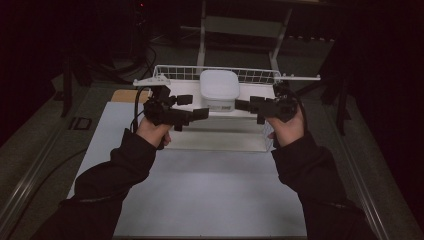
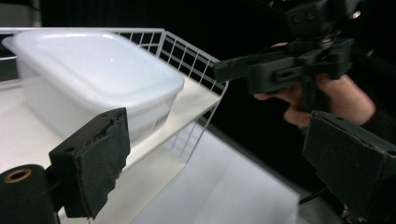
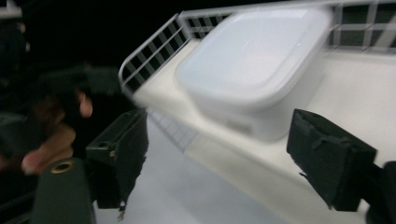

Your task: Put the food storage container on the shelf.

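Bench (image 1: 200, 195): pale top, one white wire shelf (image 1: 172, 75) standing at its far edge. Shelf: upper deck railed with wire mesh, carrying one lidded white tub (image 1: 219, 87) at its middle.

Pale table (image 1: 200, 195); tan board (image 1: 129, 96) at far-left corner.

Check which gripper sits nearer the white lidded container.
Close call: in the high view the left gripper looks nearer, fingers nearly at the container; the right gripper leaves a slight gap.
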### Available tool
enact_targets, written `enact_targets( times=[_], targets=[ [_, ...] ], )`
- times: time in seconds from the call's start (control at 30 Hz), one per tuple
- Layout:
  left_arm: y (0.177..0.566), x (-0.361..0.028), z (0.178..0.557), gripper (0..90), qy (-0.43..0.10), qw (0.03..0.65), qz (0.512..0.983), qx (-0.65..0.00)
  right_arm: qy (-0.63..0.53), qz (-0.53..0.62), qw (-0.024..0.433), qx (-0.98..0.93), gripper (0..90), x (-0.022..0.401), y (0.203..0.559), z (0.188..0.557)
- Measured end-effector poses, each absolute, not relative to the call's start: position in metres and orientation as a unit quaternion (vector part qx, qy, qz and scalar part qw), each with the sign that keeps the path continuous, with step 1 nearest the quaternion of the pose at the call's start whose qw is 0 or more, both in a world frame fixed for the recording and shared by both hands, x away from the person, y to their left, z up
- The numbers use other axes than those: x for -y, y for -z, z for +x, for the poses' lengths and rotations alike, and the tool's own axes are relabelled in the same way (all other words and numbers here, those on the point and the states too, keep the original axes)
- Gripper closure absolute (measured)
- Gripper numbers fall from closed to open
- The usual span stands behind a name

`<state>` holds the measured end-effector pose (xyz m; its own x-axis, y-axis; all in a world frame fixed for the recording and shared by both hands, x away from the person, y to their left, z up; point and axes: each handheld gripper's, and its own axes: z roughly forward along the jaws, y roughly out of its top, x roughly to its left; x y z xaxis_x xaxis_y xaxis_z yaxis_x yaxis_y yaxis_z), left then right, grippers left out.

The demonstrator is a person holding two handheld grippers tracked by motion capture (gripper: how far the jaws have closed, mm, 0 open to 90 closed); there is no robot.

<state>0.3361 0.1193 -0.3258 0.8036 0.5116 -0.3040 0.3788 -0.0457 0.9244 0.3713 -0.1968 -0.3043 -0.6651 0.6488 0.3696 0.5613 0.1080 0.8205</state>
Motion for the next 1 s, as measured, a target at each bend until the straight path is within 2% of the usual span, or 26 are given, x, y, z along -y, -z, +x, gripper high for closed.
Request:
enact_targets(
  times=[0.13, 0.47, 0.7, 1.0],
  targets=[
    [0.334, -0.120, 0.318, 7.3, -0.075, 0.619, 0.725, -0.292, -0.530, 0.393, 0.047, -0.750, 19.6, 0.196, 0.316, 0.357],
    [0.364, -0.116, 0.286, 7.3, -0.070, 0.616, 0.739, -0.265, -0.525, 0.368, 0.050, -0.766, 18.3, 0.196, 0.354, 0.331],
    [0.396, -0.116, 0.277, 7.3, -0.062, 0.607, 0.745, -0.271, -0.532, 0.351, 0.042, -0.770, 17.6, 0.205, 0.391, 0.316],
    [0.423, -0.113, 0.271, 7.3, -0.066, 0.586, 0.763, -0.265, -0.521, 0.340, 0.063, -0.780, 16.0, 0.216, 0.422, 0.304]
  ],
)
